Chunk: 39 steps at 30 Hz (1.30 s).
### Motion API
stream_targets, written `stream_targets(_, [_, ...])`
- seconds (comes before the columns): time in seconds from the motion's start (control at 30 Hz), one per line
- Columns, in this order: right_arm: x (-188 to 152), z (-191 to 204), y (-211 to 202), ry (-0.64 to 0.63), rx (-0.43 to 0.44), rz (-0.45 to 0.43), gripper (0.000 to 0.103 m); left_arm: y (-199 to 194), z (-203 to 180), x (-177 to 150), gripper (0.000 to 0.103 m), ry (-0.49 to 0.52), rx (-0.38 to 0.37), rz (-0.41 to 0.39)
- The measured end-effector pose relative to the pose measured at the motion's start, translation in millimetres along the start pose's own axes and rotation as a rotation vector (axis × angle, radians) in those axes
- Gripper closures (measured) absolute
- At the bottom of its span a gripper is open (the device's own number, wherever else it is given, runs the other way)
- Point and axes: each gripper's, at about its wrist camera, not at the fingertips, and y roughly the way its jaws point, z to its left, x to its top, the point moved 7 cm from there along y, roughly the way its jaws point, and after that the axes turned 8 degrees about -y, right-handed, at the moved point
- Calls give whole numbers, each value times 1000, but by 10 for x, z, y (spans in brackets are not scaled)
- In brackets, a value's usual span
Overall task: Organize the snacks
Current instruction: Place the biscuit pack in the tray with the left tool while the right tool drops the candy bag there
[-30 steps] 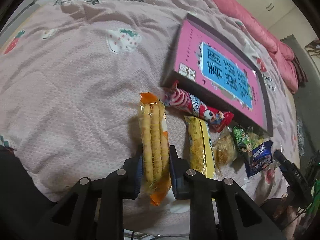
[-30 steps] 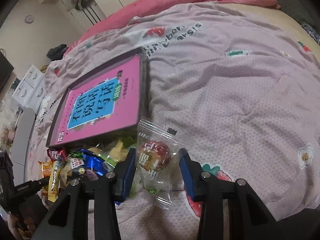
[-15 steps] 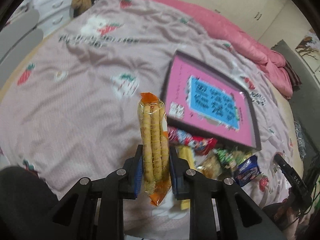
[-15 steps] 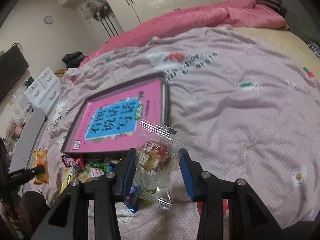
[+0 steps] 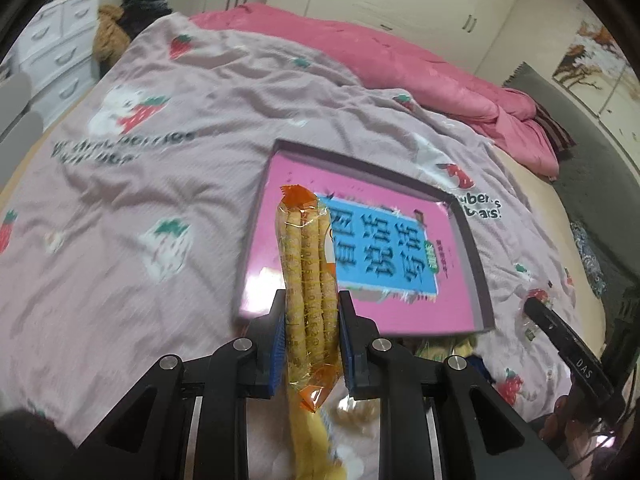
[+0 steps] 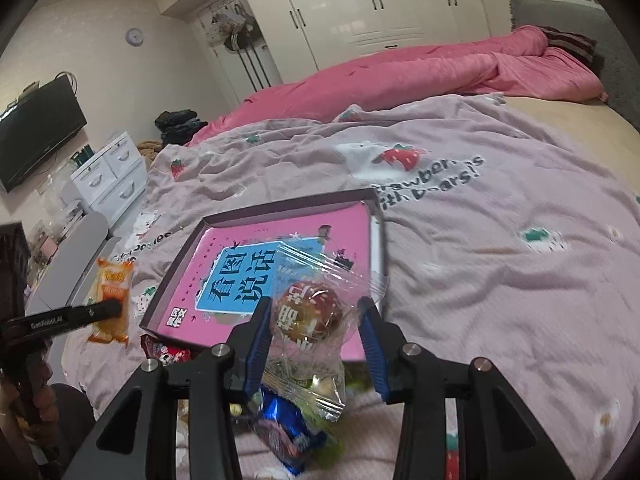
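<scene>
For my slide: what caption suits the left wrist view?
Left hand-held gripper holding a packet of biscuit sticks above a pink box on the bed.

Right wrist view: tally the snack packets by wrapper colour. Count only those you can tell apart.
1 clear packet, in the right gripper
1 orange packet, in the left gripper
1 red packet
1 blue packet
Total: 4. Anything behind the clear packet is too blurred to count.

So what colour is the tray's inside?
Pink, with a blue label; the tray shows best in the left wrist view.
</scene>
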Motion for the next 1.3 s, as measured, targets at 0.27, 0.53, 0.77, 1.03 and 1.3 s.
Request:
stream_targets(0.27, [9,-5,492,-35,-6,67,60,446,-137,121,79,41,-17,29])
stream_targets(0.53, [-137,-64,780,-32,-15,142,59,723,-149,51,79,56,-18,78])
stream_targets(0.77, [-163,-71,782,-30,-23,151,58,773,-161,2,79,85,-8,88])
stream_targets(1.03, [-145,-101,736,-15,-24,143,51,749,-173,13,68,105,2,76])
stream_targets(1.3, [-85,-102,648,-14,-25,108,41,565,-195,74,55,124,-11,20])
